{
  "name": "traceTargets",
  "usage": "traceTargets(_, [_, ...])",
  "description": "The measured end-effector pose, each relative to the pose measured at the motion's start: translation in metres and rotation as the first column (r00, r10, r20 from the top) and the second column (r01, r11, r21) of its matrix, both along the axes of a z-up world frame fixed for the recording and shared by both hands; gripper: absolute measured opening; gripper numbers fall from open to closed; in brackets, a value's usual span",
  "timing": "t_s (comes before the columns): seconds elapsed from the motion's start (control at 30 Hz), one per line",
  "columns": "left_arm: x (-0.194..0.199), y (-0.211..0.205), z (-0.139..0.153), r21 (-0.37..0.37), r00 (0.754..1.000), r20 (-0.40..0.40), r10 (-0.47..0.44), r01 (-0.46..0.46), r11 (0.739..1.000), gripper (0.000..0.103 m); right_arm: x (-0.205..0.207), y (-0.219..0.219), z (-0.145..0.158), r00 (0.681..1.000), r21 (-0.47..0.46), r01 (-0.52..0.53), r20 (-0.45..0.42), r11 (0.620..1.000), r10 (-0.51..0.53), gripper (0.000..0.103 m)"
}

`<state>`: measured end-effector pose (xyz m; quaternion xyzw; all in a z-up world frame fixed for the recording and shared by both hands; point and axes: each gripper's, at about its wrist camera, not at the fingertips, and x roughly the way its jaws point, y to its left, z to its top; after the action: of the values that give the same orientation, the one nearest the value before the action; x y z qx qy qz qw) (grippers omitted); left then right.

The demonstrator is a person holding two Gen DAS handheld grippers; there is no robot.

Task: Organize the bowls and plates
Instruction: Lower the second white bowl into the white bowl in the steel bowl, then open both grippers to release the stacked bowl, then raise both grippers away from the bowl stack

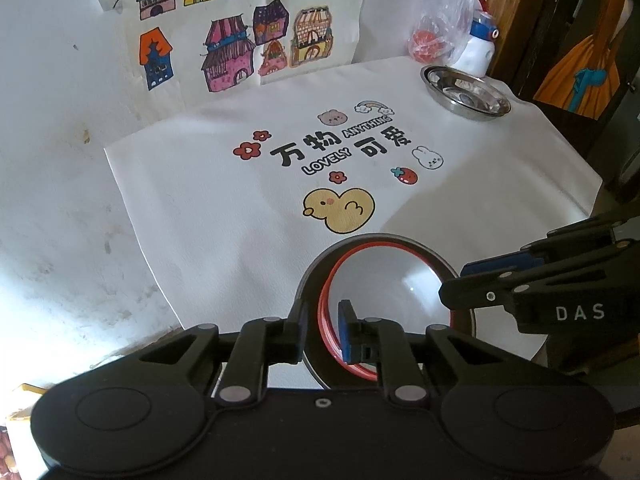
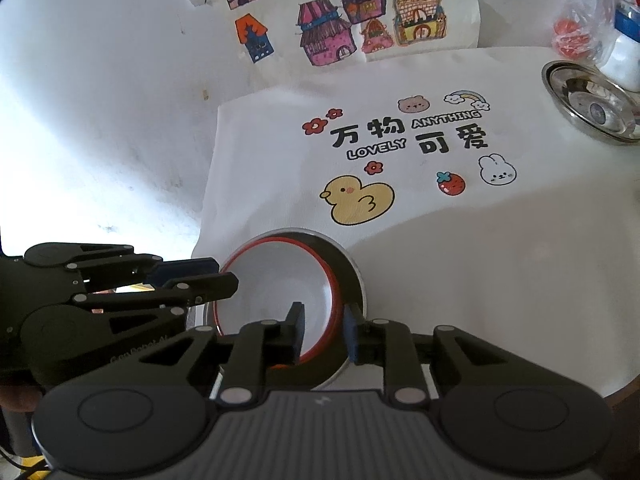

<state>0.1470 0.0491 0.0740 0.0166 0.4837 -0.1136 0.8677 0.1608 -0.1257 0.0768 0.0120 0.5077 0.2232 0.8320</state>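
Note:
A white bowl with a red rim (image 1: 392,280) (image 2: 272,284) sits nested in a wider dark bowl (image 1: 318,266) (image 2: 349,272) on the near part of the white printed cloth. My left gripper (image 1: 323,330) is closed over the left rims of both bowls, one finger outside the dark bowl and one inside the white one. My right gripper (image 2: 325,332) pinches the right wall of the red-rimmed bowl, with its outer finger over the dark bowl. Each gripper shows in the other's view, the right gripper (image 1: 454,282) and the left gripper (image 2: 226,273).
A steel bowl (image 1: 466,92) (image 2: 592,108) stands at the table's far right. Behind it are a clear plastic bag with red items (image 1: 436,36) and a white bottle (image 1: 480,44). A drawing of houses (image 1: 240,28) hangs on the wall. The duck print (image 2: 356,200) marks the cloth's middle.

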Motion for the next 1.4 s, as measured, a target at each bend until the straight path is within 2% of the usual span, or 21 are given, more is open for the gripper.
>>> traceTargets(0.13, [-0.003, 0.002, 0.005, 0.002, 1.0, 0.015, 0.003, -0.003, 1.0, 0.024, -0.005, -0.005, 0.005, 1.0, 0.018, 0.012, 0.017, 1.0, -0.012, 0.048])
traceTargets(0.23, [-0.006, 0.005, 0.01, 0.002, 0.999, 0.032, 0.013, -0.013, 1.0, 0.034, -0.009, -0.01, 0.01, 0.999, 0.031, 0.017, 0.031, 0.999, -0.018, 0.058])
traceTargets(0.37, [-0.01, 0.012, 0.017, -0.008, 0.998, 0.058, 0.036, -0.036, 0.999, 0.053, -0.018, -0.018, 0.021, 0.997, 0.057, 0.026, 0.075, 0.998, -0.03, 0.074])
traceTargets(0.43, [-0.013, 0.015, 0.021, -0.019, 0.996, 0.077, 0.053, -0.052, 0.998, 0.063, -0.023, -0.02, 0.026, 0.993, 0.073, 0.038, 0.109, 0.997, -0.046, 0.089])
traceTargets(0.5, [-0.016, 0.02, 0.025, -0.038, 0.993, 0.098, 0.063, -0.059, 0.998, 0.075, -0.03, -0.023, 0.031, 0.986, 0.095, 0.051, 0.152, 0.994, -0.065, 0.094])
traceTargets(0.6, [-0.021, 0.025, 0.031, -0.058, 0.988, 0.131, 0.08, -0.073, 0.996, 0.082, -0.04, -0.024, 0.034, 0.974, 0.123, 0.057, 0.21, 0.991, -0.082, 0.1])
traceTargets(0.63, [-0.024, 0.027, 0.033, -0.068, 0.985, 0.147, 0.091, -0.082, 0.994, 0.084, -0.045, -0.024, 0.033, 0.968, 0.129, 0.057, 0.236, 0.99, -0.087, 0.101])
traceTargets(0.7, [-0.03, 0.031, 0.036, -0.087, 0.978, 0.179, 0.109, -0.095, 0.992, 0.096, -0.054, -0.024, 0.033, 0.953, 0.132, 0.06, 0.288, 0.989, -0.096, 0.103])
traceTargets(0.77, [-0.038, 0.035, 0.038, -0.105, 0.964, 0.222, 0.147, -0.126, 0.986, 0.101, -0.064, -0.024, 0.031, 0.933, 0.13, 0.066, 0.344, 0.989, -0.107, 0.103])
traceTargets(0.93, [-0.058, 0.038, 0.031, -0.115, 0.932, 0.302, 0.202, -0.175, 0.978, 0.102, -0.089, -0.023, 0.019, 0.867, 0.117, 0.102, 0.475, 0.988, -0.146, 0.103])
traceTargets(1.07, [-0.072, 0.04, 0.017, -0.118, 0.909, 0.324, 0.262, -0.236, 0.965, 0.102, -0.107, -0.018, 0.006, 0.792, 0.08, 0.147, 0.587, 0.986, -0.166, 0.103])
traceTargets(1.17, [-0.083, 0.041, 0.003, -0.132, 0.881, 0.352, 0.317, -0.289, 0.948, 0.102, -0.113, -0.013, -0.006, 0.762, 0.062, 0.208, 0.616, 0.976, -0.201, 0.103])
traceTargets(1.3, [-0.096, 0.039, -0.014, -0.132, 0.841, 0.392, 0.374, -0.351, 0.927, 0.102, -0.115, -0.008, -0.024, 0.766, 0.084, 0.27, 0.585, 0.959, -0.267, 0.103])
traceTargets(1.4, [-0.102, 0.04, -0.024, -0.132, 0.839, 0.381, 0.389, -0.367, 0.921, 0.102, -0.114, -0.008, -0.035, 0.768, 0.076, 0.321, 0.563, 0.944, -0.306, 0.103])
